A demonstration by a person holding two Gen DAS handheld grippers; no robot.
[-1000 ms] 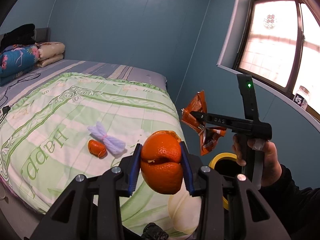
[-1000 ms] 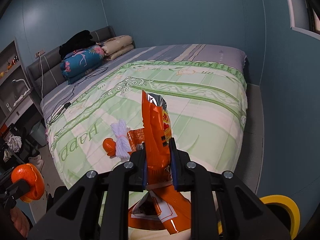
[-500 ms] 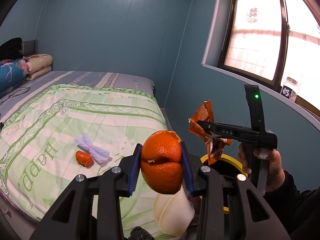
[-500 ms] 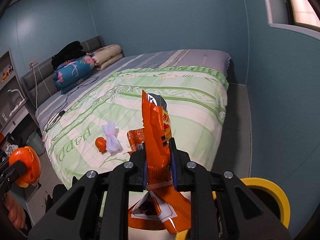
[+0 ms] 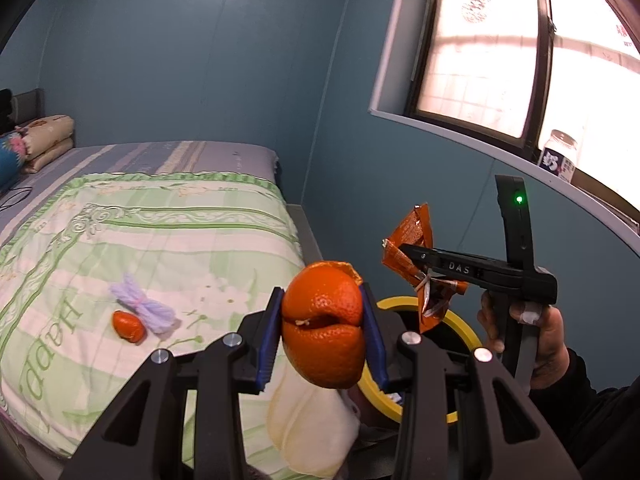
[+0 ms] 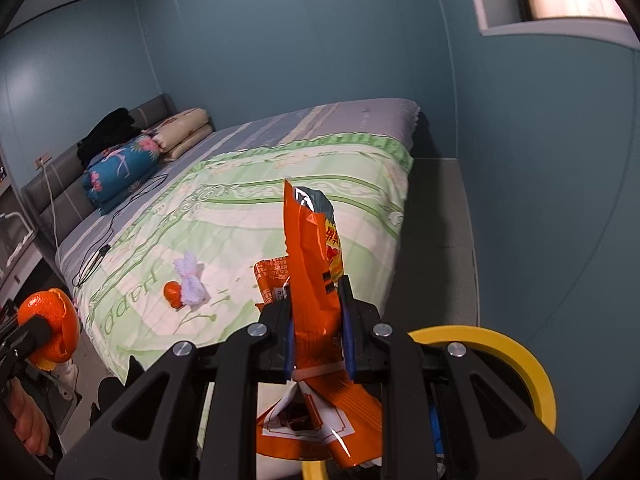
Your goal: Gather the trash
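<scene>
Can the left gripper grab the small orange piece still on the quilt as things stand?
Probably not yet. The left gripper is shut on the orange peel, so its fingers are occupied. The small orange piece lies unobstructed beside the purple yarn bundle.

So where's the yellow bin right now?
In the left wrist view the yellow bin sits on the floor beside the bed, low right, below the snack bag.

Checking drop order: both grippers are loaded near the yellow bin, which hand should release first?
Right, probably. The right gripper, shut on the orange snack wrapper, has the yellow bin rim right beside it. The left gripper holds orange peel closer to the bed, with the bin beyond.
</scene>
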